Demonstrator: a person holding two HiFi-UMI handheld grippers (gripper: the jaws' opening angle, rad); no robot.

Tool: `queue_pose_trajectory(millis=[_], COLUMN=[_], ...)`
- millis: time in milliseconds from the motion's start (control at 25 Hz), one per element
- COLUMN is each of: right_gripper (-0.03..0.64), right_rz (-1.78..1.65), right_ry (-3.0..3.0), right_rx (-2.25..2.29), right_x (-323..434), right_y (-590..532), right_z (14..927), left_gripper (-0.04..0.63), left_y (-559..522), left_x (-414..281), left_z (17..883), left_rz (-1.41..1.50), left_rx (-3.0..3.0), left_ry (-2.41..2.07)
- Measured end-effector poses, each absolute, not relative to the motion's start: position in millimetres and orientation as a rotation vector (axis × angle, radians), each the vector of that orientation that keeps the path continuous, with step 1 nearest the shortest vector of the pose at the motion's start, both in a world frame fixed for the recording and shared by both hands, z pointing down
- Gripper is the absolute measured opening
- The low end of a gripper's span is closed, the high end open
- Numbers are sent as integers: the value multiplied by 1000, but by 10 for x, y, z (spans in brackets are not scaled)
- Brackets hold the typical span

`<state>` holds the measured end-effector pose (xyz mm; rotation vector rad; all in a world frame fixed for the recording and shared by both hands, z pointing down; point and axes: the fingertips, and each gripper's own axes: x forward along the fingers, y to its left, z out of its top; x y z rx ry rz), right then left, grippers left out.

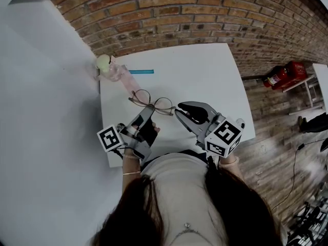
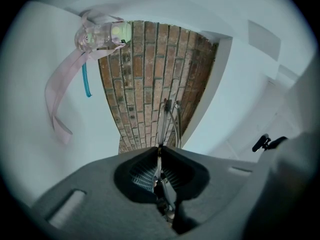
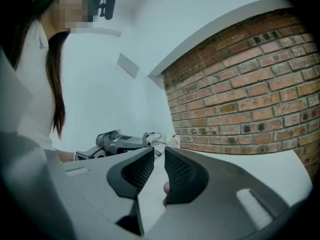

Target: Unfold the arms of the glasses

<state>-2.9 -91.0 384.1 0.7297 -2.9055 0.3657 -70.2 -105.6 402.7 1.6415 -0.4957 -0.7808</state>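
1. Glasses with thin wire rims show at the middle of the head view, over the white table. Whether they rest on it or hang just above it cannot be told.
2. The left gripper reaches in from the lower left. Its jaws are pressed together on a thin metal part of the glasses, and in the left gripper view the wire runs straight out from between the pads.
3. The right gripper sits just right of the glasses, apart from them. The right gripper view shows its jaws a narrow slit apart with nothing between them.
4. A pink bottle with a pale strap stands at the table's upper left corner, with a teal stick lying just beside it.
5. A brick wall fills the top of the frame, and a red fire extinguisher lies at the right edge.
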Motion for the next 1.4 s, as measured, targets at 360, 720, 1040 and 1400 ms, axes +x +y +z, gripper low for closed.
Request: queue_pose_trajectory(millis=[360,720,1040,1400], right_gripper=[57,49,48,46], right_rz=[378,372,352,337], right_ry=[-2905,-2903,-2911,-2933], right_rx=[643,622,626,622], right_x=[-87,-94,-92,-82], right_y=[-846,-824,-827,-827], right_z=[3877,3891,3842,3747], left_gripper=[21,21,21,21], left_y=[-1024,-1020,-1033,-1034], left_x=[-662,-656,-658,-648], left_z=[4027,4049,4096,4152], left_rz=[-770,-762,-736,-702], left_rx=[1635,1636,1649,1664], left_ry=[-438,-432,-473,-512])
